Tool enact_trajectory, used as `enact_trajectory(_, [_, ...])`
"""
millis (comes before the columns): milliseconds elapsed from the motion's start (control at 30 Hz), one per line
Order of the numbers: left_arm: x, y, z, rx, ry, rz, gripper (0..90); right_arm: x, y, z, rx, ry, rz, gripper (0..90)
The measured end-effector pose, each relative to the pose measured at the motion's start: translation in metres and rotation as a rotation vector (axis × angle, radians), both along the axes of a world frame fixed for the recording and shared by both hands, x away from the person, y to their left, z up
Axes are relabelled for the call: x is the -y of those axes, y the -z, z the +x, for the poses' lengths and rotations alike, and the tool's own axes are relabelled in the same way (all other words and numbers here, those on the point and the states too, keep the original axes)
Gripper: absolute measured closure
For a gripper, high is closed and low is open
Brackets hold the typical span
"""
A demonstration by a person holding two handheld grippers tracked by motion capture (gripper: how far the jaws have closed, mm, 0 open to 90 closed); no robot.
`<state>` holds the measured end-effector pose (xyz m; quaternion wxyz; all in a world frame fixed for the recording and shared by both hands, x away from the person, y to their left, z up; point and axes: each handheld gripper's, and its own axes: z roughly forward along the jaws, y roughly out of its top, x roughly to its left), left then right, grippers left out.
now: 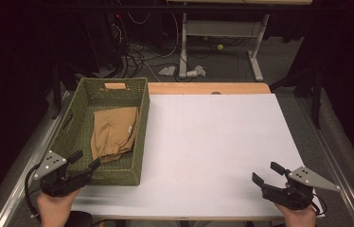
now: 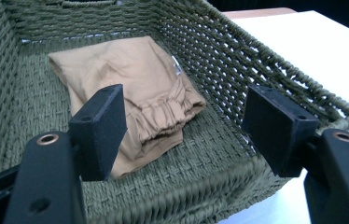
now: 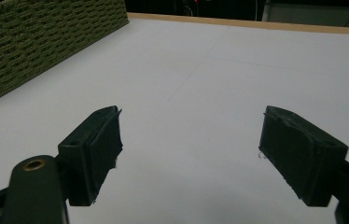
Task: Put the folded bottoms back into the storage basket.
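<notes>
While the white table top [image 1: 222, 156] spreads across the centre and right of the high view, the green woven basket [image 1: 139, 137] is seen at left. Inside it, the folded tan garment [image 1: 113, 132] is laid lengthwise, elastic cuff toward the lower edge. The left gripper [image 1: 86, 161] is poised at the basket's near rim, jaws spread and empty, garment just ahead and above in frame. The right gripper [image 1: 266, 172], likewise spread and empty, is held well apart at lower right.

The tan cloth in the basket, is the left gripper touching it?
Apart. The left gripper view shows the left gripper open above the basket's near rim, with the tan cloth lying beyond.
</notes>
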<state>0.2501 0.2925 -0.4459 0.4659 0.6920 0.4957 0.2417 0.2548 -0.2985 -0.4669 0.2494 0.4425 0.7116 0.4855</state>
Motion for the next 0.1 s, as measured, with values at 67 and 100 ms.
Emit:
enact_trajectory(67, [-0.0001, 0.0012, -0.0013, 0.005, -0.005, -0.002, 29.3, 0.0000, 0.0000, 0.0003, -0.001, -0.001, -0.001, 21.8])
enact_trajectory(100, [-0.0001, 0.0012, -0.0013, 0.005, -0.005, -0.002, 29.3, -0.0001, 0.0000, 0.0002, -0.001, -0.001, -0.001, 21.8])
